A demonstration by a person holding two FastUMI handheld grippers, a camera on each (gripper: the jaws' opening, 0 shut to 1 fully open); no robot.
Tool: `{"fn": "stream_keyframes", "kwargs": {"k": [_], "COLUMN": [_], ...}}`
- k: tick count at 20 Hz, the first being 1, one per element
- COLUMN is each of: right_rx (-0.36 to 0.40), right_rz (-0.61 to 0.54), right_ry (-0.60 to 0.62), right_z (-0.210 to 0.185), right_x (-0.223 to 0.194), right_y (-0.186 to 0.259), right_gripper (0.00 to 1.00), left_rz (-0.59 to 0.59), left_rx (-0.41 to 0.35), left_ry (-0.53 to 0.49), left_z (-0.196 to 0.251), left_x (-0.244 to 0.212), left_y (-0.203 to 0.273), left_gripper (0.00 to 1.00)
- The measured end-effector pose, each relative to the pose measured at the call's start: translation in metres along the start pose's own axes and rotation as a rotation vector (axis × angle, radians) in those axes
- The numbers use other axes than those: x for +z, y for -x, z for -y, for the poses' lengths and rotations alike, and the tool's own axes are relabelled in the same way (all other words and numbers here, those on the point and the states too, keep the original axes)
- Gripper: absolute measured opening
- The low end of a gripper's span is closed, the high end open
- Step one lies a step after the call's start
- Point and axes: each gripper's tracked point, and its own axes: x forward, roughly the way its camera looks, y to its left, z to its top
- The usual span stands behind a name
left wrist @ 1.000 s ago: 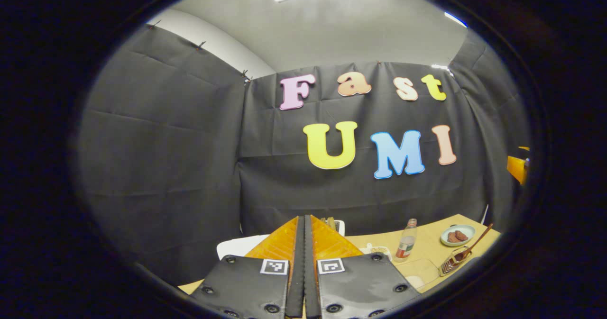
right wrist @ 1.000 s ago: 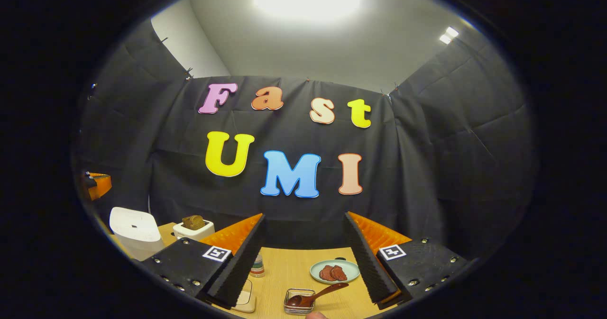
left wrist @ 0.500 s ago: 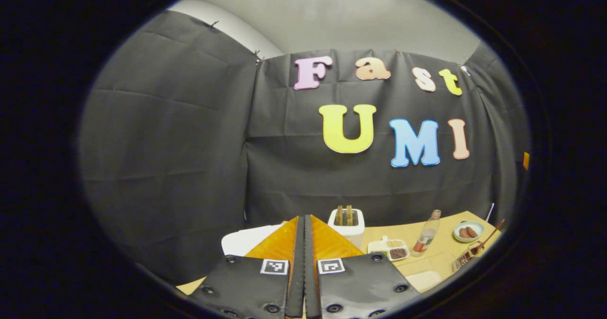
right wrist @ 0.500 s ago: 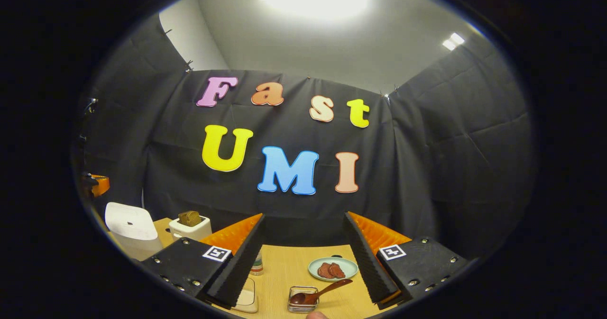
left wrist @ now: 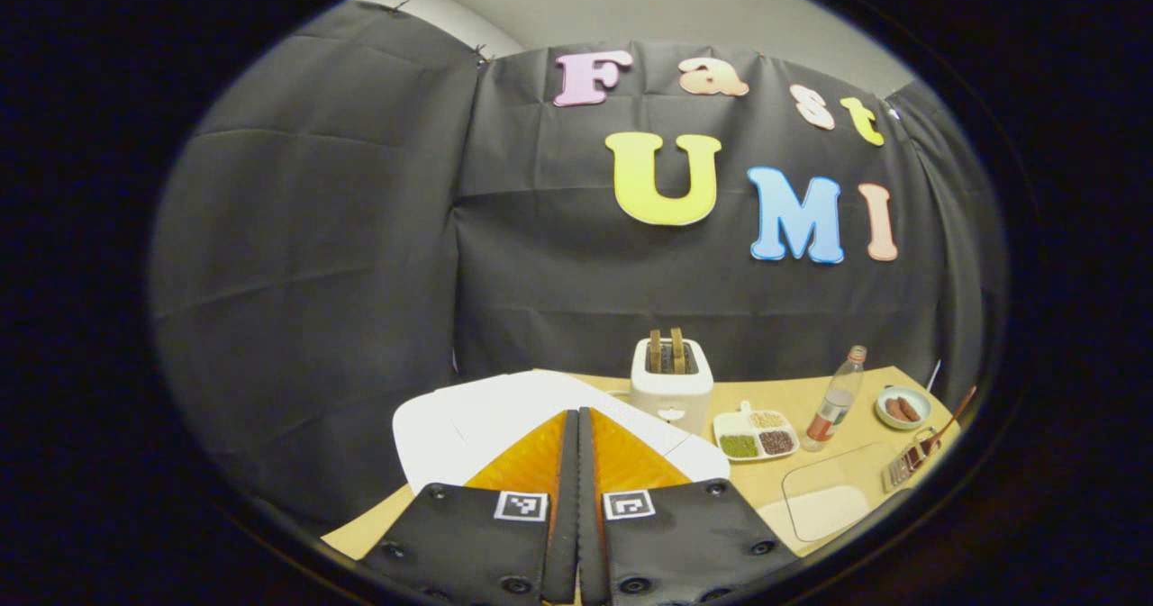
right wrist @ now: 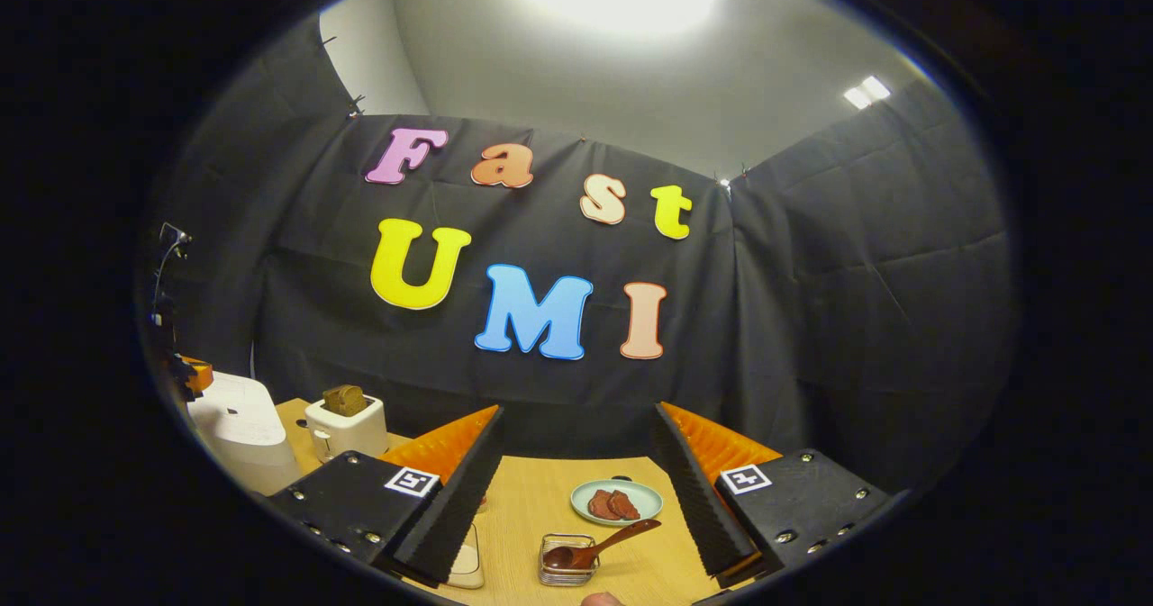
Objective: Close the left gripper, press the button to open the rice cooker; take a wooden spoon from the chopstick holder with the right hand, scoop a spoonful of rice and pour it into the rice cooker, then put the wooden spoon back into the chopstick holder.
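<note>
Showing white on the rice cooker [left wrist: 486,412] and toaster [left wrist: 671,388] at lower centre, pale green on the plate [right wrist: 617,501], brown on the wooden spoon [right wrist: 599,547].

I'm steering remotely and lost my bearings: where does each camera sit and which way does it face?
Left gripper view: rides the left claw, shut, above the white rice cooker, facing the booth wall.
Right gripper view: rides the right claw, open, above the wooden table, facing the brown wooden spoon in its wire holder.
Shared: cooker, white toaster, spoon, pale green plate.
</note>
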Motion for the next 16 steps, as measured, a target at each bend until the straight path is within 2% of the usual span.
{"fn": "stream_keyframes", "kwargs": {"k": [9,16], "right_rx": [-0.011,0.004], "right_rz": [-0.005,0.005], "right_ry": [0.037,0.036], "right_z": [-0.001,-0.003], "right_x": [0.002,0.005], "right_y": [0.005,0.002], "right_gripper": [0.98,0.98], "left_rz": [-0.106,-0.088], "left_rx": [-0.012,0.013], "left_ry": [-0.013,-0.033], "left_z": [0.001,0.004], "left_x": [-0.048,-0.051], "left_y": [-0.024,-0.025], "left_gripper": [0.09,0.09]}}
